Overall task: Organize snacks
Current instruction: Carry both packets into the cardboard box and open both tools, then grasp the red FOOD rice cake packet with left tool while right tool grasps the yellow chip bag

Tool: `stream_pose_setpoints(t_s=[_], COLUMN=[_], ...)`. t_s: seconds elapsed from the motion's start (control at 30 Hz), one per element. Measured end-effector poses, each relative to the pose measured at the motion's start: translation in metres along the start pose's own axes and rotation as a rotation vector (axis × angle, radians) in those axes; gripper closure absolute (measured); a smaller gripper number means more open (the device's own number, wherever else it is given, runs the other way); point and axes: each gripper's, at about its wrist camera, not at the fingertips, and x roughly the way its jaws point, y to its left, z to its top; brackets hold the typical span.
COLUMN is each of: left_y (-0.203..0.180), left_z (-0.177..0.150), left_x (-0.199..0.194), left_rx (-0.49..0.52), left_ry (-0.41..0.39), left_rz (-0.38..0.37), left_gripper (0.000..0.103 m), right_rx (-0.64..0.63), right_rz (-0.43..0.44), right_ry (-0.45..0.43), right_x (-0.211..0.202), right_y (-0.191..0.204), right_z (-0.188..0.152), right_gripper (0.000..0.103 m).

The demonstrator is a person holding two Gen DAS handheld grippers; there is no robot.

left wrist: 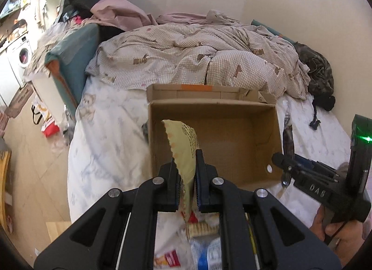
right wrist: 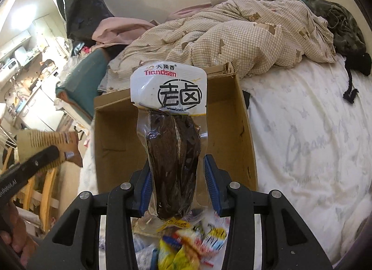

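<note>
An open, empty cardboard box [left wrist: 232, 135] stands on the bed; it also shows in the right wrist view [right wrist: 227, 116]. My left gripper [left wrist: 187, 165] is shut on a yellow snack packet [left wrist: 183, 144], held at the box's near left corner. My right gripper [right wrist: 177, 172] is shut on a vacuum-packed dark meat snack [right wrist: 174, 151] with a white label, held upright over the box's near edge. The right gripper also shows in the left wrist view [left wrist: 286, 172], at the box's right wall. The left gripper's finger and its packet [right wrist: 58, 144] show in the right wrist view.
Several loose snack packets [right wrist: 190, 242] lie on the white sheet [right wrist: 302, 142] below the grippers. A rumpled checked duvet [left wrist: 197, 56] lies behind the box. A dark garment [left wrist: 318, 72] lies at the far right. The bed's left edge drops to the floor [left wrist: 30, 153].
</note>
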Motion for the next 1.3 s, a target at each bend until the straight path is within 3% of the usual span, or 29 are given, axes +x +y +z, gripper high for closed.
stream_pose_setpoints(t_s=[0.23,0.33,0.43,0.77,0.83,0.87,0.9,0.93,0.97,1.0,1.07,1.3], left_y=[-0.014,-0.018,-0.015,-0.001,-0.001,-0.001,0.000,0.002,0.004,0.006,0.010,0.023], left_z=[-0.006,-0.008,-0.012,-0.019,-0.019,-0.019,-0.019,-0.018,-0.017,-0.016,-0.014,-0.010], left_x=[0.039,0.051,0.064,0.083,0.084,0.084,0.082,0.080,0.076,0.072,0.066,0.064], left_rx=[0.081,0.088,0.099,0.029,0.024,0.021,0.017,0.007,-0.005,-0.019,-0.035,-0.080], left_ry=[-0.014,0.022,0.036,0.101,0.111,0.113,0.108,0.095,0.077,0.055,0.027,0.023], left_rz=[0.035,0.003,0.040,0.033,0.019,0.015,0.007,0.001,-0.002,0.002,0.005,0.005], left_gripper=[0.095,0.094,0.094,0.094,0.088,0.074,0.052,0.040,0.022,0.013,0.011,0.011], right_rx=[0.006,0.022,0.031,0.056,0.076,0.075,0.076,0.081,0.094,0.107,0.134,0.143], right_rz=[-0.058,-0.067,-0.074,-0.060,-0.044,-0.044,-0.043,-0.040,-0.033,-0.027,-0.030,-0.027], right_ry=[0.049,0.086,0.122,0.153,0.145,0.138,0.131,0.126,0.121,0.113,0.092,0.091], right_x=[0.040,0.054,0.064,0.074,0.073,0.072,0.071,0.070,0.068,0.066,0.062,0.058], right_y=[-0.011,-0.014,-0.014,-0.015,-0.016,-0.016,-0.016,-0.017,-0.019,-0.021,-0.024,-0.026], right_z=[0.013,0.012,0.010,0.007,0.007,0.008,0.008,0.008,0.009,0.010,0.011,0.013], right_gripper=[0.058,0.057,0.055,0.046,0.042,0.038,0.036,0.033,0.025,0.021,0.014,0.014])
